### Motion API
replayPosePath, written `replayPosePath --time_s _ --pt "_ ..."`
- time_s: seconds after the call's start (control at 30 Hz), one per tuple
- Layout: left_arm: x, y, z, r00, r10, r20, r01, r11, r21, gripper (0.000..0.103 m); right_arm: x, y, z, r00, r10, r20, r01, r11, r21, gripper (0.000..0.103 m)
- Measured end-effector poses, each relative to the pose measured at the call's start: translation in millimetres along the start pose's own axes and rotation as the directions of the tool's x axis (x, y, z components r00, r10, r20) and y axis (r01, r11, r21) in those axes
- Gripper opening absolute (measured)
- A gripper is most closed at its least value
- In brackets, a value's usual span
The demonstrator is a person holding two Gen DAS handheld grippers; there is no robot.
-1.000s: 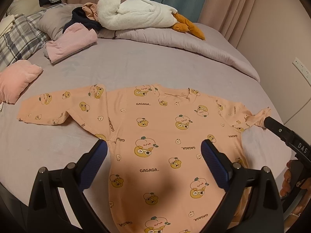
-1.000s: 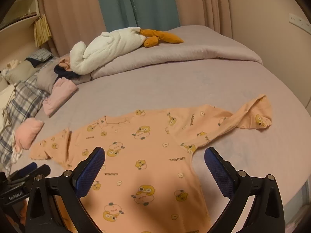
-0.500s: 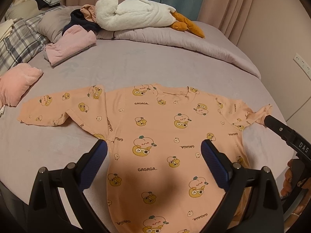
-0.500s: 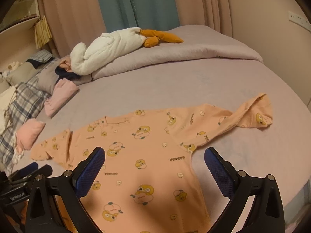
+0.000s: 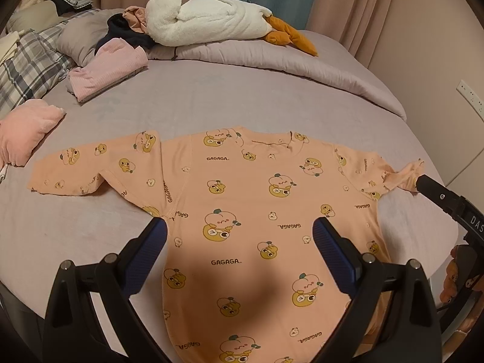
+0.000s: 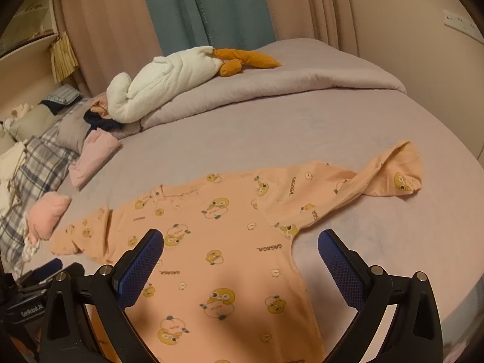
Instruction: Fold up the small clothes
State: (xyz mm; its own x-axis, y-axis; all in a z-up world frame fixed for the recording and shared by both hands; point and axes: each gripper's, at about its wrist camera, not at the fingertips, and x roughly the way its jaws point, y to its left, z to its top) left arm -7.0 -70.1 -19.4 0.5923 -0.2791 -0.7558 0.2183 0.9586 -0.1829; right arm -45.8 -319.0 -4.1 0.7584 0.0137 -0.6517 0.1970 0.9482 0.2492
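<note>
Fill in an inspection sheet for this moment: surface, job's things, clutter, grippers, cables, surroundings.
Surface: lilac-sheeted bed, smooth where bare.
Job's things: peach cartoon-print baby top spread flat and unfolded; its right sleeve twisted and bunched.
Clutter: folded pink ribbed garment, pink fleece bundle, white plush goose with orange feet, plaid pillow, rolled lilac duvet.
Grippers: left gripper open above the top's body; right gripper open, empty.
Cables: nothing seen.
Surroundings: teal and pink curtains, wall socket strip.
</note>
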Motion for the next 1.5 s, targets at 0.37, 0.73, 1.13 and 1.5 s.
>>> replayPosePath --time_s 0.37,0.73,1.13,1.5 --pt "2.5 -3.3 -1.4 1.000 -0.004 -0.005 0.004 1.000 0.003 0.097 1.8 -4.5 -0.2 1.000 0.001 0.002 -0.001 1.000 0.006 0.102" --pt "22.2 0.6 -2.1 0.998 -0.017 -0.057 0.015 0.999 -0.030 0.091 -0.4 -55.4 13.9 1.000 0.016 0.025 -0.019 0.992 0.125 0.097" --pt "59.2 -0.7 -5.5 0.989 -0.005 -0.150 -0.004 0.998 -0.055 0.085 32.5 -188.7 65.3 0.995 -0.096 -0.024 0.097 0.905 0.414 0.076" --pt "68.3 -0.3 -3.8 0.985 0.019 -0.170 -0.027 0.999 -0.046 0.085 132.6 -236.0 93.1 0.954 -0.146 -0.261 0.263 0.826 0.499 0.009"
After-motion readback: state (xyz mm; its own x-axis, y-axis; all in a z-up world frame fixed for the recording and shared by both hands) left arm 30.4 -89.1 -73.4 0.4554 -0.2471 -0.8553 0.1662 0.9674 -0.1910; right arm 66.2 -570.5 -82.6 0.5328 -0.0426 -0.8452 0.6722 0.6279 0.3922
